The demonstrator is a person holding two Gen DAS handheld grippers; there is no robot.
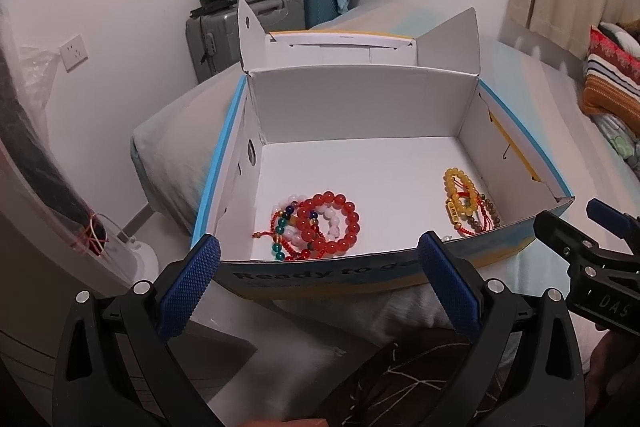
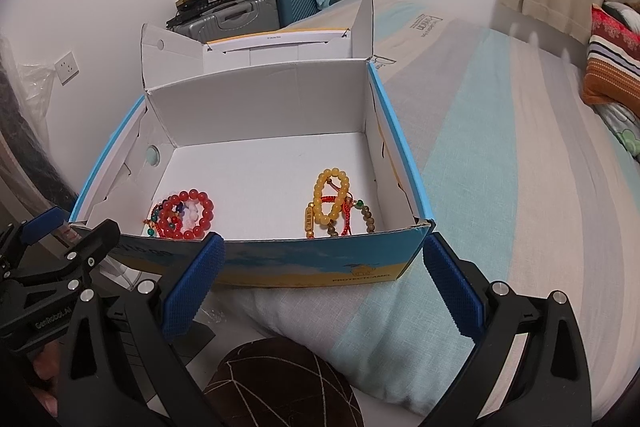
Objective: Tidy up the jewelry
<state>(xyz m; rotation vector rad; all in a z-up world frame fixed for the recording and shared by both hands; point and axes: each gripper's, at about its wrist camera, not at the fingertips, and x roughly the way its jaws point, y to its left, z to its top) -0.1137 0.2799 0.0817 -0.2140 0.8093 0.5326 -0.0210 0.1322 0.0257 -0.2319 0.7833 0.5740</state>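
An open white cardboard box (image 1: 360, 115) with blue edges sits on a bed; it also shows in the right wrist view (image 2: 256, 99). Inside, at the near left, lies a pile with a red bead bracelet (image 1: 332, 223) (image 2: 188, 213) over white and multicoloured beads. At the near right lies a yellow bead bracelet (image 1: 462, 193) (image 2: 330, 197) with red cords and brown beads. My left gripper (image 1: 318, 289) is open and empty, just before the box's front wall. My right gripper (image 2: 324, 283) is open and empty, also at the front wall, and its tip shows in the left wrist view (image 1: 576, 239).
The striped bedspread (image 2: 500, 155) stretches to the right. A striped pillow (image 2: 612, 67) lies at far right. Grey and teal suitcases (image 1: 256, 27) with clutter and a lamp stand against the back wall. A dark patterned cloth (image 2: 280, 383) lies below the grippers.
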